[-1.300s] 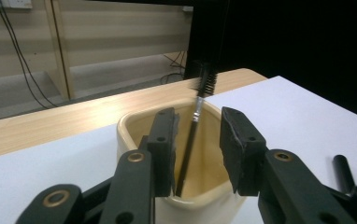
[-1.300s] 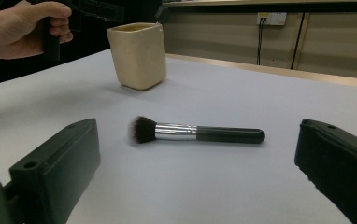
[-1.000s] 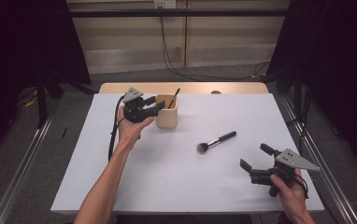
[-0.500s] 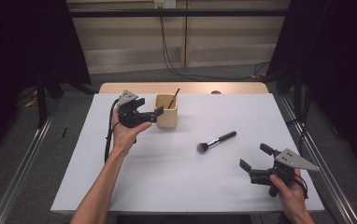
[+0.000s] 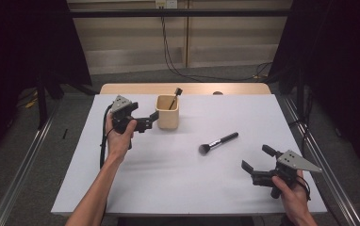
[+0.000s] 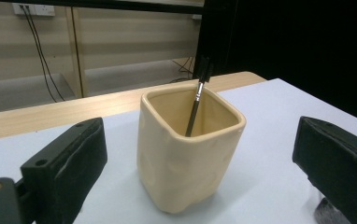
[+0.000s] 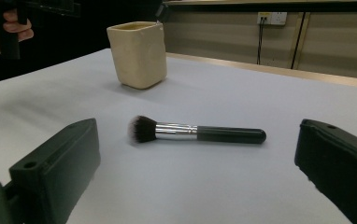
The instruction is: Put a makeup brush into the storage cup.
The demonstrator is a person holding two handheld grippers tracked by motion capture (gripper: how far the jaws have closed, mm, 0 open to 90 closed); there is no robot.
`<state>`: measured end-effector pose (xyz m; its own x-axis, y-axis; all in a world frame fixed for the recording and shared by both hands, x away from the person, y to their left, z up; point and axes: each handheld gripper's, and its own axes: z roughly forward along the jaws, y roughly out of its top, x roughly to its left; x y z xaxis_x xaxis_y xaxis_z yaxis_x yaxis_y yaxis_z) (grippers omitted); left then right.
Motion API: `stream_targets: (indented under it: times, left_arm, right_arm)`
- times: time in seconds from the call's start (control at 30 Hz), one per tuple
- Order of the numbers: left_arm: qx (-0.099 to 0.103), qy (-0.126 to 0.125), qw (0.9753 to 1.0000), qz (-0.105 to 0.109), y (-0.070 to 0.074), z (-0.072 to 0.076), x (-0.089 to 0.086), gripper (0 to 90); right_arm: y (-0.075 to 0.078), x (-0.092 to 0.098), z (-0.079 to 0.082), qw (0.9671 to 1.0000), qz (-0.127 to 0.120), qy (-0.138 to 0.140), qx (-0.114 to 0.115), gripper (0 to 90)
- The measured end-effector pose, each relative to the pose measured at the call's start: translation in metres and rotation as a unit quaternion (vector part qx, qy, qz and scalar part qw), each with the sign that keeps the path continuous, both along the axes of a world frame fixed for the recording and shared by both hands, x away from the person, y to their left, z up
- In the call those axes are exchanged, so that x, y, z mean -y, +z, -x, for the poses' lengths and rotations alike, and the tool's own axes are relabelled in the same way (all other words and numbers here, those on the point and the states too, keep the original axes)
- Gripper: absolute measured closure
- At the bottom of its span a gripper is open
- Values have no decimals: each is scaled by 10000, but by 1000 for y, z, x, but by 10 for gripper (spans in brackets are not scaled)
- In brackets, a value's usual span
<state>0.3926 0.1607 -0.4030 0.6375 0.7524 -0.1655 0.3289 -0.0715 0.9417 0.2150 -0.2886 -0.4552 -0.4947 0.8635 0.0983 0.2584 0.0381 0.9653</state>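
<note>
A cream square cup stands at the back middle of the white table, with a thin black brush leaning inside it. My left gripper hovers open just left of the cup, jaws pointing at it. In the left gripper view the cup and its thin brush sit a little ahead of the wide-open jaws. A black-handled makeup brush lies flat mid-table. My right gripper is open at the front right, aimed at the makeup brush, which lies ahead of its jaws.
The table's wooden back edge runs behind the cup. Cables hang on the wall beyond. In the right gripper view the cup stands farther back and the other hand shows at the upper left.
My left gripper has drawn back from the cup, leftward and slightly toward the person. The right gripper and the makeup brush have stayed put.
</note>
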Motion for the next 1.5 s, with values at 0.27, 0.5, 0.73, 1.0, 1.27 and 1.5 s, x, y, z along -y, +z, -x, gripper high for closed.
stream_targets:
  times: [0.27,0.5,0.73,1.0,1.27,1.5]
  left_arm:
    - [-41,191,9998,32,-3,10,-14,36]
    - [61,359,9993,13,-3,21,-32,28]
    - [212,566,9982,31,-5,32,-45,27]
    - [80,587,9982,-108,-12,51,-57,38]
    - [-55,402,9989,-249,-14,69,-67,32]
    - [216,418,9988,-161,-21,85,-77,29]
  right_arm:
    - [0,0,0,10000,26,11,5,0]
    - [0,0,0,10000,20,2,-5,0]
    - [0,0,0,10000,28,-10,-1,0]
    - [0,0,0,10000,26,-20,-1,0]
    - [0,-1,0,10000,55,-8,12,0]
    - [0,-2,-1,10000,47,-45,3,0]
